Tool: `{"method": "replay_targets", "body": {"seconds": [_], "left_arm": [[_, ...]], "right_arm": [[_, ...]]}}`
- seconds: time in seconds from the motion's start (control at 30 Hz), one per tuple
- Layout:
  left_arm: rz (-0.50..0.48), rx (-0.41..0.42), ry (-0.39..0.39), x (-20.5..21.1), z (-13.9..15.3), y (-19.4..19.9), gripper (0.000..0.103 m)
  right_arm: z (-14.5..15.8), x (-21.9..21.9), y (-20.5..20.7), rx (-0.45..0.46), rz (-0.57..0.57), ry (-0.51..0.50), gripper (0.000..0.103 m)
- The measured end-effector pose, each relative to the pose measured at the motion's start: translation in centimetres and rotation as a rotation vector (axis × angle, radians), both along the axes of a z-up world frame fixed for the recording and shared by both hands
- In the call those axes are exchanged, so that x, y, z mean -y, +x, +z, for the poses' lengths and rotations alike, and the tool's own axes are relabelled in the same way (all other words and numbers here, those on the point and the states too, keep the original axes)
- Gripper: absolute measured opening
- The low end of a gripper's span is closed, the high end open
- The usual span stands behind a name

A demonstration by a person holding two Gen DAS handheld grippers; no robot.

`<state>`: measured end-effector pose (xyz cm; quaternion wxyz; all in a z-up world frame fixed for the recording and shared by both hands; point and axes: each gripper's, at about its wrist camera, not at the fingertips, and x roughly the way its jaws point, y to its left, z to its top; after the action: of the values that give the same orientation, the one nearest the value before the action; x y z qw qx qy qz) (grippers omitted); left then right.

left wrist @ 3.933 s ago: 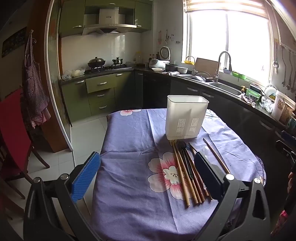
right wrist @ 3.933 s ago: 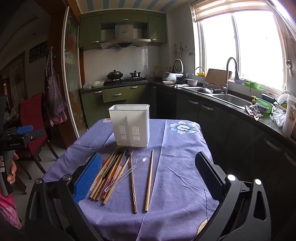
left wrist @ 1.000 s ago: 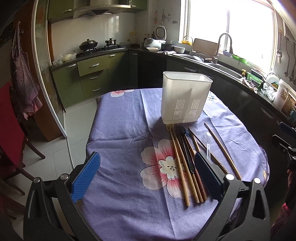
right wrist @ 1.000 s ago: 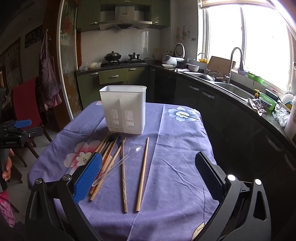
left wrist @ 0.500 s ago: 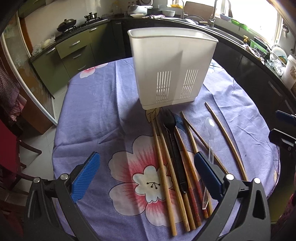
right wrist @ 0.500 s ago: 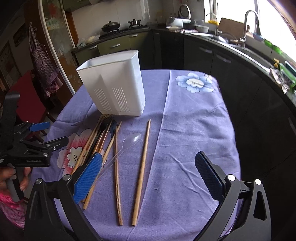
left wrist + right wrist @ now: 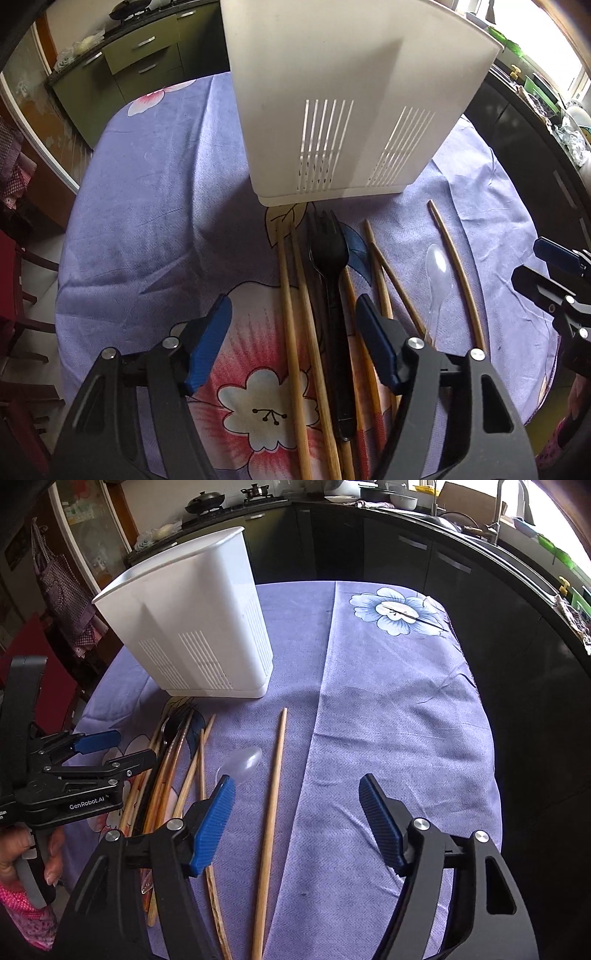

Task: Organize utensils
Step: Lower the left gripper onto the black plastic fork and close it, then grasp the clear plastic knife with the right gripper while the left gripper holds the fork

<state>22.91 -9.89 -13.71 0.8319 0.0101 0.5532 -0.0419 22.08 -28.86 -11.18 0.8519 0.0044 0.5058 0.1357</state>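
Observation:
A white slotted utensil holder (image 7: 343, 99) (image 7: 192, 627) stands on the purple flowered tablecloth (image 7: 155, 206). In front of it lie several wooden chopsticks (image 7: 291, 325), a black plastic fork (image 7: 330, 266) and a clear plastic spoon (image 7: 437, 273) (image 7: 242, 762). My left gripper (image 7: 293, 332) is open, low over the chopsticks and black fork, which lie between its blue pads. My right gripper (image 7: 295, 812) is open and empty above a single chopstick (image 7: 273, 794), with the spoon at its left pad. The left gripper also shows in the right wrist view (image 7: 107, 749).
The table's right edge drops off toward dark kitchen cabinets (image 7: 461, 565) and a sink counter. A red chair (image 7: 44, 664) stands at the left. Green cabinets with a stove (image 7: 147, 48) are behind the table. The cloth to the right of the single chopstick is bare (image 7: 388, 738).
Both grippers have moved forward and down toward the table. The left one has come in close over the chopsticks and fork, and its jaws have narrowed. The right one now hovers over the single chopstick.

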Motion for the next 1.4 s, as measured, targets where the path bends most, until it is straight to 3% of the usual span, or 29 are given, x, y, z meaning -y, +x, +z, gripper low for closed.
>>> {"method": "replay_targets", "body": {"seconds": [0.1,0.37,0.73,0.83,1.07,1.4], "left_arm": [[-0.007,-0.009,-0.002,0.3,-0.3,0.5,0.058],[-0.046,-0.042,-0.015,1.7,-0.5,1.1,0.020],[-0.052,-0.079,0.011,2.8,-1.2,2.3,0.018],[-0.053,-0.083,0.014,2.9,-1.3,2.5,0.009],[-0.065,-0.092,0.000,2.7,-1.2,3.4,0.008],[-0.070,0.001,0.013,1.8,1.4,2.9,0.008]], "right_arm": [[-0.5,0.0,0.2,-0.010,0.001,-0.008,0.066],[-0.9,0.4,0.5,-0.013,-0.010,0.000,0.064],[-0.5,0.8,0.2,-0.002,-0.008,0.019,0.064],[-0.5,0.8,0.1,-0.003,-0.006,0.021,0.064],[-0.7,0.8,0.1,-0.018,0.002,0.025,0.065],[-2.1,-2.9,-0.1,-0.100,0.075,0.012,0.062]]}}
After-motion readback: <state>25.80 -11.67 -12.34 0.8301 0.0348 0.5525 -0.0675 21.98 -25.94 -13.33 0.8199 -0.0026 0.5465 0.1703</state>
